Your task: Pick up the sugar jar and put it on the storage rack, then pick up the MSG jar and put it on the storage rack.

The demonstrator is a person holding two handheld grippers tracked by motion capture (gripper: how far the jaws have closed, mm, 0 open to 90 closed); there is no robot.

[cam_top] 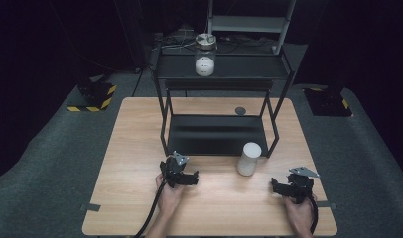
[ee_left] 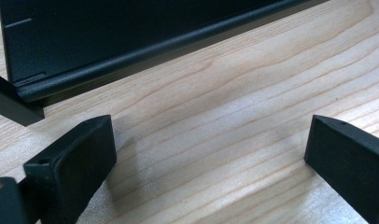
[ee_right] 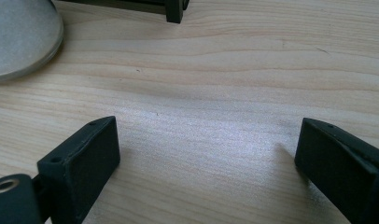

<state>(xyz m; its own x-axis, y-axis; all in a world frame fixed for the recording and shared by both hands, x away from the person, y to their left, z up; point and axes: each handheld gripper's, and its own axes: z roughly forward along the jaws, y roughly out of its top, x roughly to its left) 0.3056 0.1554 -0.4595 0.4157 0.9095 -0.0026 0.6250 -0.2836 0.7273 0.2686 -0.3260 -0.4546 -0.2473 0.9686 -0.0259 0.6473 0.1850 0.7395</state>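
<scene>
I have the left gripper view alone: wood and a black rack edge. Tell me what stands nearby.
Observer: A white cylinder stands on the table, right of the left tool, by the rack.
Operator: Report the right tool.
Observer: The right tool is open, low over bare wood, right of the cylinder.
Operator: Check the rack's top.
Observer: A lidded glass jar with white contents stands there.

a lab-like recording setup: black curtains, grey carpet, hazard-striped stand bases (cam_top: 93, 96), lone wooden table (cam_top: 135, 163)
</scene>
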